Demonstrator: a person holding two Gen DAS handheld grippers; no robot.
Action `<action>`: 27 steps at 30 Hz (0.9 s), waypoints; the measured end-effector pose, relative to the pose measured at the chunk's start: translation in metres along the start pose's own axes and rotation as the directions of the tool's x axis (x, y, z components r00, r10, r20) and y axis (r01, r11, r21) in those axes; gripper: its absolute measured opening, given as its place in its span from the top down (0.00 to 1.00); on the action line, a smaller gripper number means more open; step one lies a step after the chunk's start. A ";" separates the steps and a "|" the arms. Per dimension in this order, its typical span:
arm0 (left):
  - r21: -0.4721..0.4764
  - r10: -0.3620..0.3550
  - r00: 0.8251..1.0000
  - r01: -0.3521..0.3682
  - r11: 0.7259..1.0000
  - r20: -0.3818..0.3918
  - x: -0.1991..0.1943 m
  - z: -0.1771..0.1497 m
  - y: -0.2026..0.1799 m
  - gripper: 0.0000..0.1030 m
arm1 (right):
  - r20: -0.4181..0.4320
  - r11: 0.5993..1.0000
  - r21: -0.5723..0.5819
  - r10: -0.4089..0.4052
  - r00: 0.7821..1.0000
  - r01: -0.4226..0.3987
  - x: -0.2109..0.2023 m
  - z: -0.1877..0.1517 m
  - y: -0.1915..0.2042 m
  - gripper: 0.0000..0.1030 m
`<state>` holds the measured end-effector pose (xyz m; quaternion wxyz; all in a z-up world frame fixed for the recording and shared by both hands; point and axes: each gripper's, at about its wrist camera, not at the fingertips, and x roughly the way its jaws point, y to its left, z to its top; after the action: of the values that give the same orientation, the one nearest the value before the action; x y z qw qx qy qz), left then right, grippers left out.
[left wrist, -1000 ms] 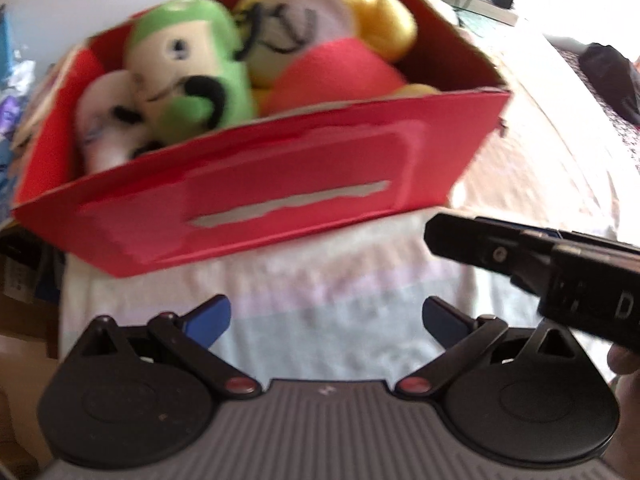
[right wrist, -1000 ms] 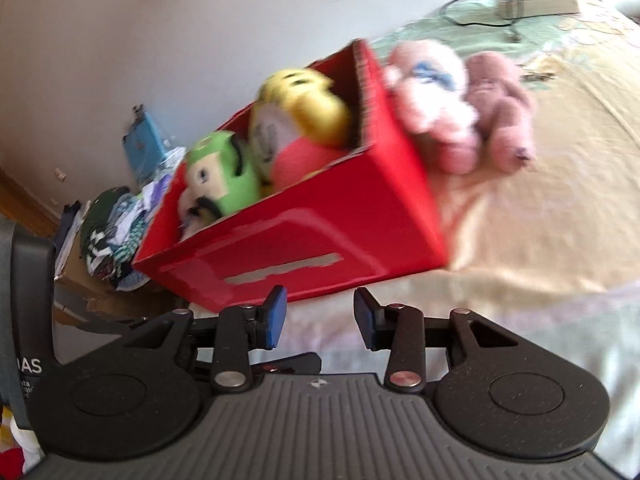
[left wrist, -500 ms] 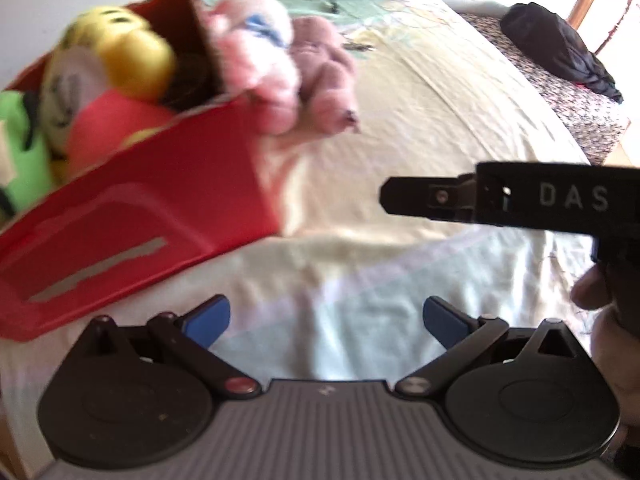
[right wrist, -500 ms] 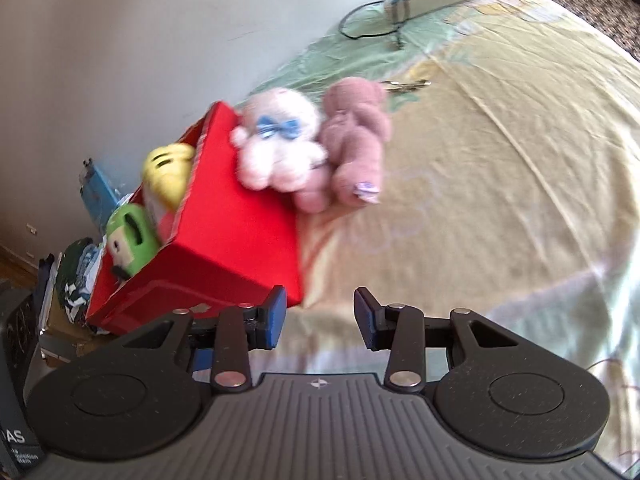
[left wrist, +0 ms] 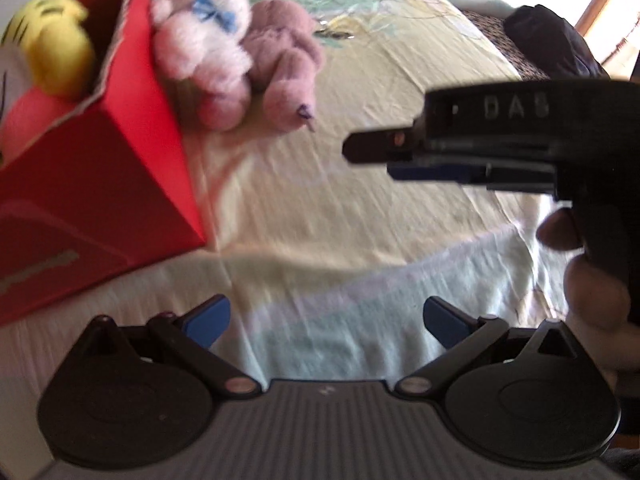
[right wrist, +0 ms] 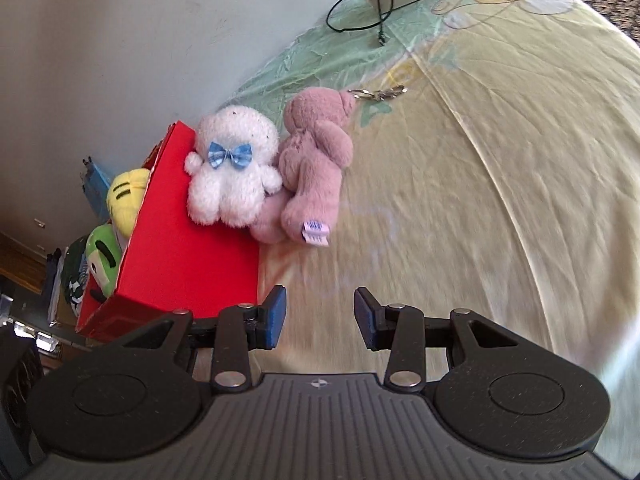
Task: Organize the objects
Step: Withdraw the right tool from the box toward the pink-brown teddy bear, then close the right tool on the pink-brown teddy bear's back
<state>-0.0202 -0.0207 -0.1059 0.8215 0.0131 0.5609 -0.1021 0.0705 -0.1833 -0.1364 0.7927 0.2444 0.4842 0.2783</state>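
Nearest your wrists, both tools are empty: the left gripper [left wrist: 326,318] has its fingers spread wide over the bedsheet [left wrist: 360,216], and the right gripper [right wrist: 320,316] is parted more narrowly, holding nothing. Beyond them the red box [right wrist: 188,264] already carries a yellow plush [right wrist: 126,196] and a green plush [right wrist: 102,254]. Leaning on its outer wall are the white plush with the blue bow [right wrist: 232,172] and, touching it, the pink teddy bear [right wrist: 316,168]. You seem to be approaching these two. Next, I'd say, widen the right fingers, close on one toy, and lift it clear of its neighbour.
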 end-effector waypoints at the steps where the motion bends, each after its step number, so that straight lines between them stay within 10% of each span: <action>1: -0.016 0.006 1.000 -0.006 1.000 0.001 0.000 -0.001 0.002 0.01 | -0.003 1.000 -0.004 0.006 1.000 -0.006 0.004 0.004 0.000 0.60; 12: -0.142 0.019 0.999 -0.015 0.990 0.028 -0.003 -0.002 0.023 0.02 | -0.037 0.998 0.051 0.049 0.998 -0.047 0.052 0.040 0.000 0.51; 27: -0.058 0.012 0.998 -0.009 0.998 0.057 0.002 0.017 0.007 0.01 | 0.001 0.997 0.069 0.041 0.999 -0.041 0.022 0.030 -0.028 0.69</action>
<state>-0.0027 -0.0165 -0.1023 0.8377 -0.0106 0.5398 -0.0819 0.1115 -0.1925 -0.1562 0.7777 0.2816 0.4887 0.2777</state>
